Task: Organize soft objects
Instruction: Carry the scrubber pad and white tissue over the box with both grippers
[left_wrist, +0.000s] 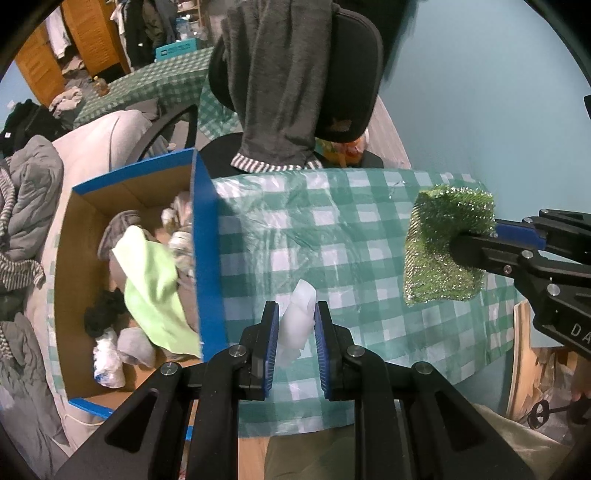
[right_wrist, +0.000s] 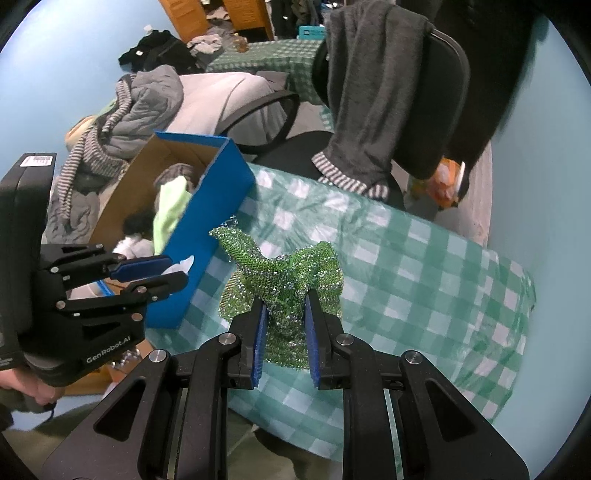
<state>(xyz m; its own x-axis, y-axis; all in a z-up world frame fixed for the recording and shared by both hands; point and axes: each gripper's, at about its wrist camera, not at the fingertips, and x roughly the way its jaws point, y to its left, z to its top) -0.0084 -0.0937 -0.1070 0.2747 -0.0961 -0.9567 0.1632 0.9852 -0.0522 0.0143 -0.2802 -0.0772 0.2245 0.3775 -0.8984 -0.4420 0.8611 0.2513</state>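
My left gripper (left_wrist: 295, 314) is shut on a white soft wad (left_wrist: 298, 321) and holds it above the green checked tablecloth (left_wrist: 332, 229), just right of the blue cardboard box (left_wrist: 207, 236). The box holds a lime cloth (left_wrist: 155, 284), grey and white soft items. My right gripper (right_wrist: 283, 302) is shut on a sparkly green mesh scrubber (right_wrist: 284, 269), held above the cloth right of the box (right_wrist: 207, 229). The scrubber also shows in the left wrist view (left_wrist: 443, 247), and the left gripper shows in the right wrist view (right_wrist: 170, 271).
A black office chair (left_wrist: 343, 74) draped with a grey garment (left_wrist: 280, 85) stands behind the table. A pale sofa (left_wrist: 99, 140) with piled grey clothes sits left of the box. A second checked table (right_wrist: 280, 55) and wooden furniture stand at the back.
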